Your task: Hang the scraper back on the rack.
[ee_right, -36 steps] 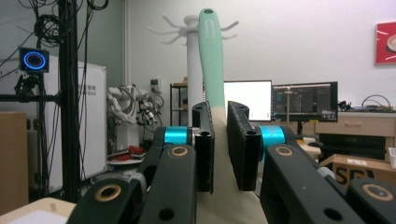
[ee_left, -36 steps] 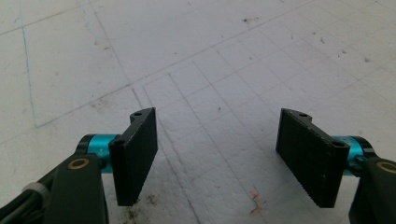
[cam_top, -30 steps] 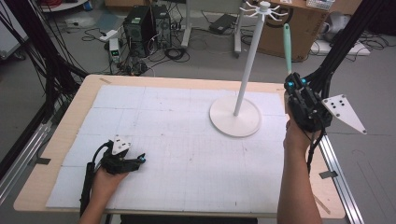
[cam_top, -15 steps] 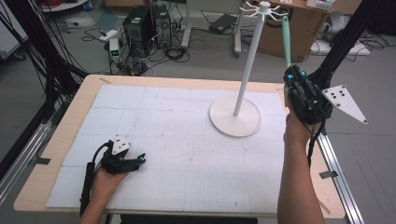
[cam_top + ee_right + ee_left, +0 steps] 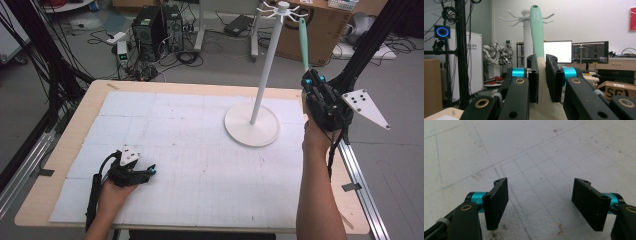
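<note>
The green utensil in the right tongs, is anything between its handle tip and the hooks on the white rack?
Nothing visible stands between them. The right tongs grip the green utensil upright, its holed tip close by the hooks of the white rack, with open air between.

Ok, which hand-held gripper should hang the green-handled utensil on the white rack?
Right. The right hand-held gripper is shut on the green-handled utensil, raised close to the white rack, its handle hole near the hooks. The left hand-held gripper rests open and empty on the table mat, far from the rack.
</note>
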Action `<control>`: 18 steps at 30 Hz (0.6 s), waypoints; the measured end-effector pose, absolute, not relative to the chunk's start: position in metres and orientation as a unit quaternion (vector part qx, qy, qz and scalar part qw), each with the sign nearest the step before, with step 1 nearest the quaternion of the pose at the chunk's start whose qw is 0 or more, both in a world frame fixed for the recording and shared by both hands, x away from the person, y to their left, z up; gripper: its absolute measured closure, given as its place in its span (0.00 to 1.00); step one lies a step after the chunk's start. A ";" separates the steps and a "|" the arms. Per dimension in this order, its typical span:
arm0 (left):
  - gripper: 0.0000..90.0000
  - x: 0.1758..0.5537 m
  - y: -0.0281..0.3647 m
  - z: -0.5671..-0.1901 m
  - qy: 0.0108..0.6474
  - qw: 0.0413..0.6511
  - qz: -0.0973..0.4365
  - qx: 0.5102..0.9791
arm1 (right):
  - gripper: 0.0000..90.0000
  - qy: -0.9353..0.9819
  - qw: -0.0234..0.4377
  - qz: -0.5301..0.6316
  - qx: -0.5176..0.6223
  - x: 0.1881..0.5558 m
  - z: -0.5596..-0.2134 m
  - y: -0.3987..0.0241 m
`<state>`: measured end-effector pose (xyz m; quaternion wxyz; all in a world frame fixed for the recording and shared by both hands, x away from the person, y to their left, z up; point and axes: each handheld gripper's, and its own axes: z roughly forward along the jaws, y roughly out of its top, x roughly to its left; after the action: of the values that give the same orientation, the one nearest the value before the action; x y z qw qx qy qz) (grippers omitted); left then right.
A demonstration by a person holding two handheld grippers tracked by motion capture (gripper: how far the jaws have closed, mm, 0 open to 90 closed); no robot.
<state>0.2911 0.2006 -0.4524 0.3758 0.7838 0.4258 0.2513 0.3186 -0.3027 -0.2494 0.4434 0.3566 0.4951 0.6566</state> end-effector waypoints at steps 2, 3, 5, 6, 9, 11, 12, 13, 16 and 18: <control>0.33 0.291 0.201 -0.452 0.426 0.376 0.251 0.784 | 0.91 0.496 0.441 0.657 0.357 0.319 -0.249 -0.302; 0.33 0.291 0.201 -0.452 0.425 0.375 0.251 0.784 | 0.91 0.496 0.441 0.657 0.357 0.319 -0.249 -0.302; 0.33 0.291 0.200 -0.452 0.425 0.375 0.252 0.784 | 0.91 0.496 0.439 0.657 0.360 0.320 -0.249 -0.302; 0.33 0.291 0.200 -0.452 0.426 0.375 0.252 0.784 | 0.91 0.498 0.442 0.654 0.359 0.321 -0.249 -0.302; 0.33 0.291 0.200 -0.452 0.426 0.376 0.252 0.783 | 0.91 0.498 0.441 0.655 0.358 0.323 -0.250 -0.302; 0.33 0.291 0.200 -0.453 0.426 0.376 0.252 0.783 | 0.91 0.501 0.438 0.653 0.362 0.323 -0.250 -0.302; 0.33 0.291 0.200 -0.452 0.426 0.377 0.252 0.783 | 0.91 0.500 0.438 0.654 0.362 0.324 -0.250 -0.301; 0.33 0.291 0.200 -0.453 0.426 0.376 0.252 0.783 | 0.91 0.502 0.438 0.652 0.362 0.324 -0.251 -0.301; 0.33 0.291 0.200 -0.452 0.425 0.375 0.252 0.784 | 0.91 0.502 0.437 0.652 0.363 0.326 -0.251 -0.301; 0.33 0.291 0.201 -0.452 0.425 0.376 0.252 0.784 | 0.91 0.503 0.435 0.652 0.364 0.327 -0.252 -0.300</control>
<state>0.2911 0.2005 -0.4524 0.3757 0.7842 0.4249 0.2518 0.3273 -0.3003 -0.2519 0.4352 0.3636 0.5029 0.6523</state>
